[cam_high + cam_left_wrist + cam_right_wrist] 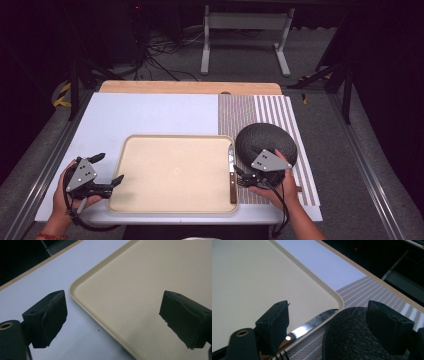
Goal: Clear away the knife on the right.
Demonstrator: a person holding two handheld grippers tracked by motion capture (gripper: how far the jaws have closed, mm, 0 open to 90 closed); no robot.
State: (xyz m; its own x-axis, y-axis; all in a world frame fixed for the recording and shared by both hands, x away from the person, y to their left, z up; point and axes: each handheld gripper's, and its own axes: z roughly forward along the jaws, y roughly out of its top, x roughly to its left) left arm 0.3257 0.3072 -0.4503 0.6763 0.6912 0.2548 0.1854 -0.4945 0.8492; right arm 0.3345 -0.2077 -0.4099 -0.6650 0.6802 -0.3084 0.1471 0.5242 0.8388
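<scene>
A knife [232, 172] with a steel blade and a brown wooden handle lies along the right rim of a beige tray [170, 200]. Just to its right my right gripper [241, 176] stands open and points at the knife. In the right gripper view the blade [312, 323] runs between the wide-apart jaws, and neither pad touches it. A dark textured dome [265, 140] sits close behind that hand and bulges up between the jaws [349, 340]. At the tray's left edge my left gripper [111, 167] is open with nothing in it, its jaws straddling the tray's corner rim [75, 287].
A striped placemat [280, 107] lies under the dome, on a white sheet [150, 112] over the wooden table. Thin dark tines [277, 356] show beside the knife's handle. The table's front edge is close to both hands. Beyond the table are dark floor, cables and a white frame [245, 22].
</scene>
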